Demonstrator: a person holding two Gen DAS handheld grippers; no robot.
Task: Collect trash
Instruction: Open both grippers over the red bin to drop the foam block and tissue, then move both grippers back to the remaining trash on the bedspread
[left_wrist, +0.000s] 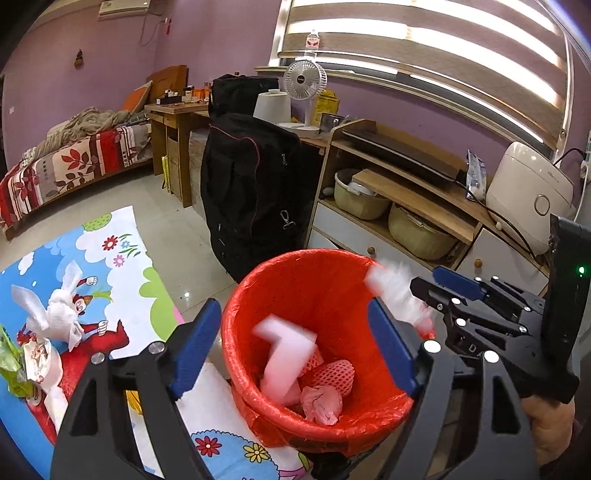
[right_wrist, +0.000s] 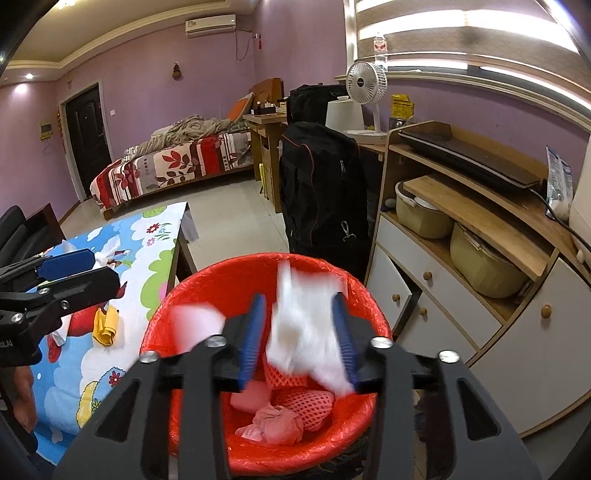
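Two pieces of trash drop over the red-lined bin (left_wrist: 314, 291), both grippers spread with nothing pinched.
Bin sits right of the cartoon cloth (left_wrist: 122, 266), foam nets and a pink wad already inside. Left gripper (left_wrist: 295, 350): wide, a white foam block (left_wrist: 286, 354) blurred below it. Right gripper (right_wrist: 299, 336): parted, white tissue (right_wrist: 303, 332) loose between its pads. Judged light, soft, crushable; pinch any bunched fold. More crumpled tissue (left_wrist: 61, 314) waits far left.

Bright red plastic-lined bin (right_wrist: 207, 291), pink net wrappers (right_wrist: 306, 404) inside; blue cartoon-flower cloth (left_wrist: 122, 258) at nine o'clock, purple walls (right_wrist: 155, 66).
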